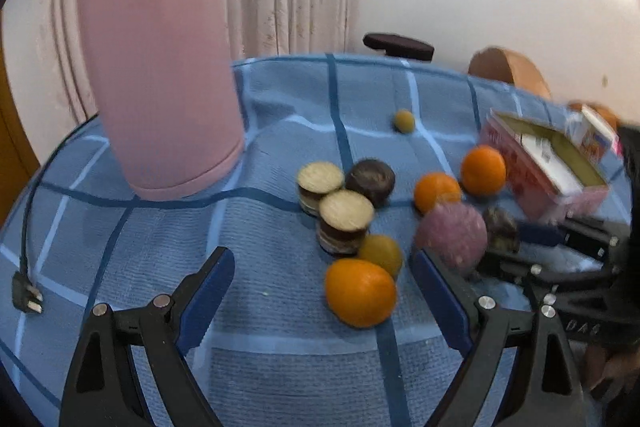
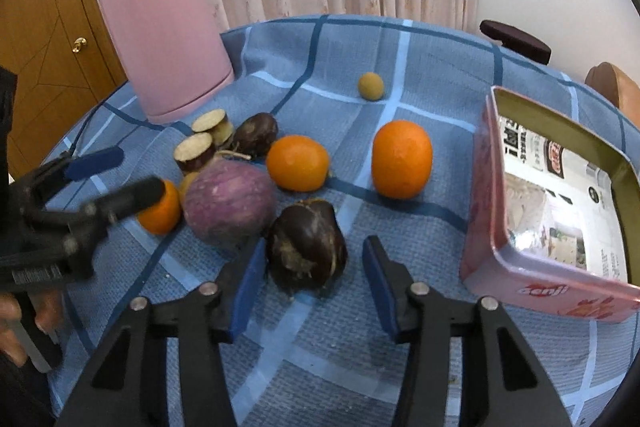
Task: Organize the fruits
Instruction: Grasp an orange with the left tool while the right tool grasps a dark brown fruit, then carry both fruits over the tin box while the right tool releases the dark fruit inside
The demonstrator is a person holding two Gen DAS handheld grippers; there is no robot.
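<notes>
Fruits lie on a blue checked tablecloth [image 1: 280,367]. My left gripper [image 1: 324,291] is open, with an orange [image 1: 360,293] between its fingers. A yellow-brown fruit [image 1: 382,253] and a purple round fruit [image 1: 452,233] lie just beyond. My right gripper [image 2: 314,287] is open around a dark chestnut-like fruit [image 2: 306,247]. The purple fruit [image 2: 228,201] and two oranges [image 2: 298,163] [image 2: 402,159] lie ahead of it. An open pink tin box [image 2: 532,267] stands at the right, also seen in the left wrist view [image 1: 548,167].
A tall pink kettle [image 1: 160,67] stands at the back left, its plug [image 1: 26,297] on the cloth. Two cut sugarcane pieces [image 1: 346,221], another dark fruit [image 1: 370,181] and a small tan fruit [image 1: 404,121] lie mid-table. Curtain and chairs are behind.
</notes>
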